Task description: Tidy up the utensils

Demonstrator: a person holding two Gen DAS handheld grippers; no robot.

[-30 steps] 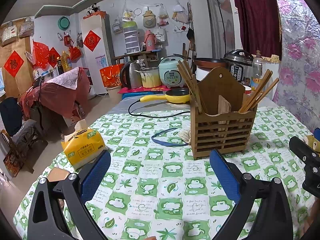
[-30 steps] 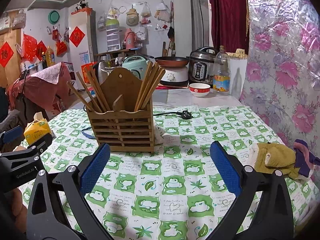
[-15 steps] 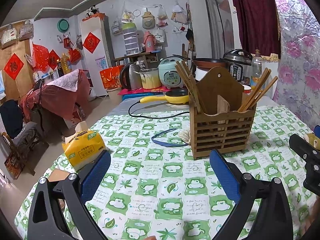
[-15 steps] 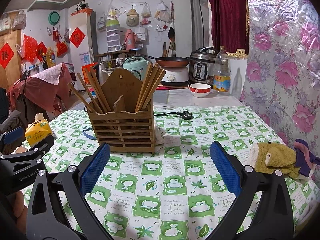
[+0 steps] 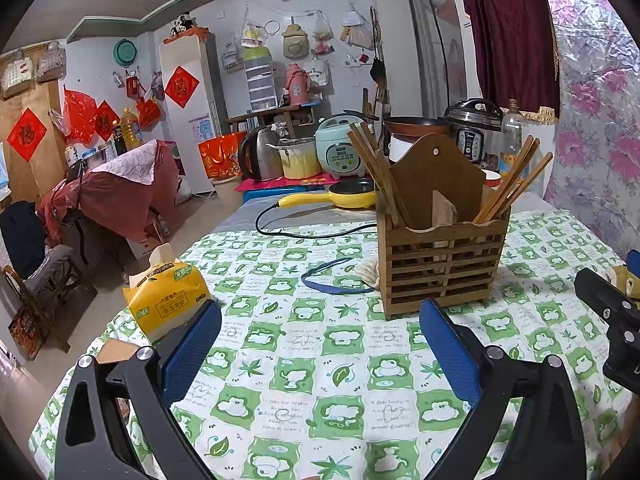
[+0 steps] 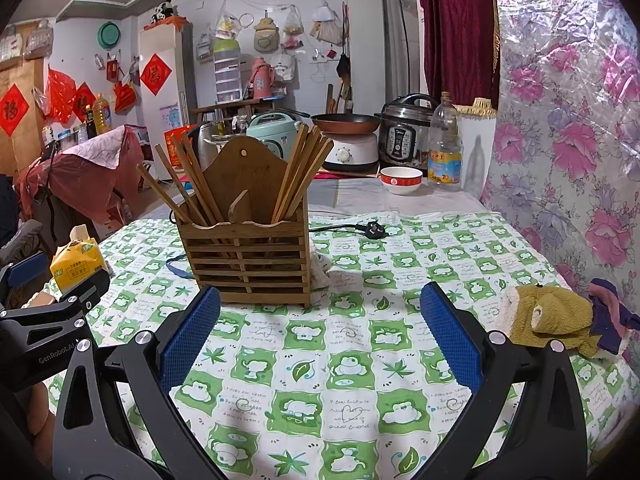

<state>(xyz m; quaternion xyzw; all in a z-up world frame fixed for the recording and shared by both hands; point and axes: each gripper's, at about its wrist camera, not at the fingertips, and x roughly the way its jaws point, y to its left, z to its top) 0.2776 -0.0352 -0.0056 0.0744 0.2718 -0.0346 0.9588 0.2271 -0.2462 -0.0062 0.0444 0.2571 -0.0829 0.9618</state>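
Observation:
A slatted wooden utensil holder [image 5: 440, 264] stands on the green-and-white tablecloth; it also shows in the right wrist view [image 6: 246, 256]. Several wooden chopsticks [image 6: 304, 172] lean in its right compartment and several more chopsticks [image 6: 180, 184] in its left one. My left gripper [image 5: 320, 344] is open and empty, hovering over the cloth in front and to the left of the holder. My right gripper [image 6: 320, 336] is open and empty, in front and to the right of the holder. Each gripper's body shows at the edge of the other's view.
A yellow tissue pack [image 5: 168, 292] sits near the table's left edge. A blue band [image 5: 332, 276] and a black cable with plug [image 6: 370, 229] lie behind the holder. A brown cloth [image 6: 552, 318] lies at the right. Cookers, a bowl [image 6: 401, 180] and a bottle stand behind.
Both grippers have drifted slightly back from the holder, which looks a little smaller and higher in view. Both stay open and empty.

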